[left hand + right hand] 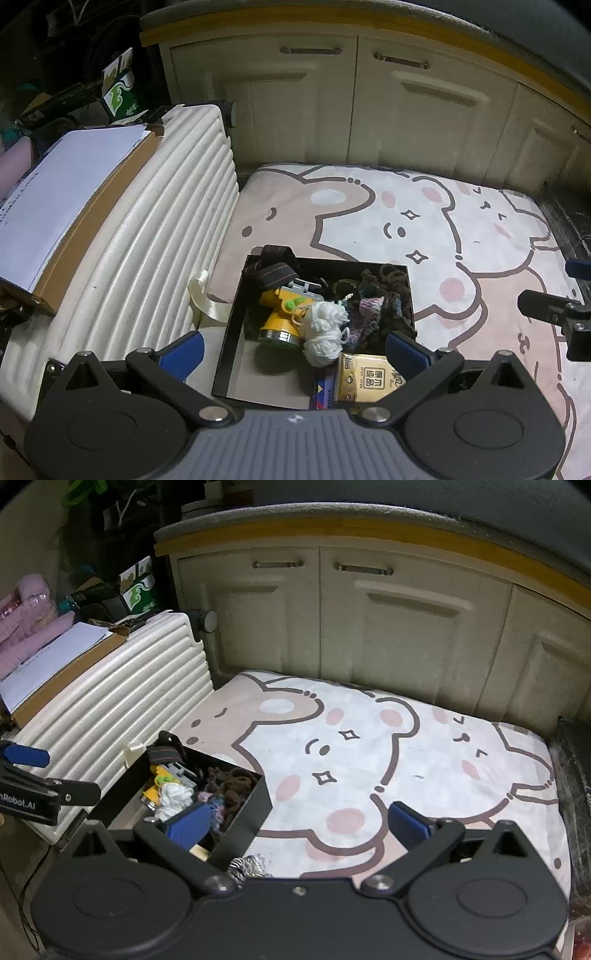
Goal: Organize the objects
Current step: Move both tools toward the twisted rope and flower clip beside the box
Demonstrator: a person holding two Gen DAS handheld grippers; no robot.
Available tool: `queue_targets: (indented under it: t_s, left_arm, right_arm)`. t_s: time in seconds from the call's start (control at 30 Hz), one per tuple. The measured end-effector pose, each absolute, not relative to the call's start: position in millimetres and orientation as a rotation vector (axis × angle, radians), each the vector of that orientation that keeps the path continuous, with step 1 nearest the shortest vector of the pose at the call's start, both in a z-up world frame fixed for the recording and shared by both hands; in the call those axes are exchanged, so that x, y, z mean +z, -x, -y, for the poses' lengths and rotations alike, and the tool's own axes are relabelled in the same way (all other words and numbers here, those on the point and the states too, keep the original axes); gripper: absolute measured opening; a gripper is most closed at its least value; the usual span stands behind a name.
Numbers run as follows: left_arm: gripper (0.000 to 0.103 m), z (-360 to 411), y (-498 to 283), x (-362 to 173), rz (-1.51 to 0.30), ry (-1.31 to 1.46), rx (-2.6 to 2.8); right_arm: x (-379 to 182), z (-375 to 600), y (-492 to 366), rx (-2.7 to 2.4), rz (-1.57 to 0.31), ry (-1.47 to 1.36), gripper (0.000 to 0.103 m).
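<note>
A black open box [231,328] sits on the bear-print mat [369,221]. It holds a yellow headlamp [280,314] with a striped strap [275,275], white yarn [325,328], dark knitted yarn [384,302] and a gold tissue pack [365,376]. My left gripper [295,352] is open and empty, above the box's near edge. In the right wrist view the box [247,812] is at lower left. My right gripper [299,823] is open and empty, its left finger [190,825] over the box's near corner. A grey braided cord [247,867] lies by that gripper's base.
A white ribbed suitcase [155,236] lies left of the box, with a cardboard box and white paper [66,184] on top. Cream cabinet doors [351,110] stand behind the mat. The right gripper shows at the right edge in the left wrist view [554,314].
</note>
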State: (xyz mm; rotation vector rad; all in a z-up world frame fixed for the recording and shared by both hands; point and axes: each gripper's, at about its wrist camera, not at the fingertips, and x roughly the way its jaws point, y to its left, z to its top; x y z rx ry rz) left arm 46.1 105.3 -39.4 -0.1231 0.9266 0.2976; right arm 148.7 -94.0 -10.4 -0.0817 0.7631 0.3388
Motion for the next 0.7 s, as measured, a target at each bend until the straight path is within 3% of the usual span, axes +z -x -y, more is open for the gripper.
queue_targets:
  t_s: [0.7]
  left_arm:
    - [0.103, -54.6, -74.3, -61.0, -1.02, 0.089, 0.159]
  right_arm:
    - [-45.3, 135.9, -151.1, 0.324, -0.906, 0.106, 0.103]
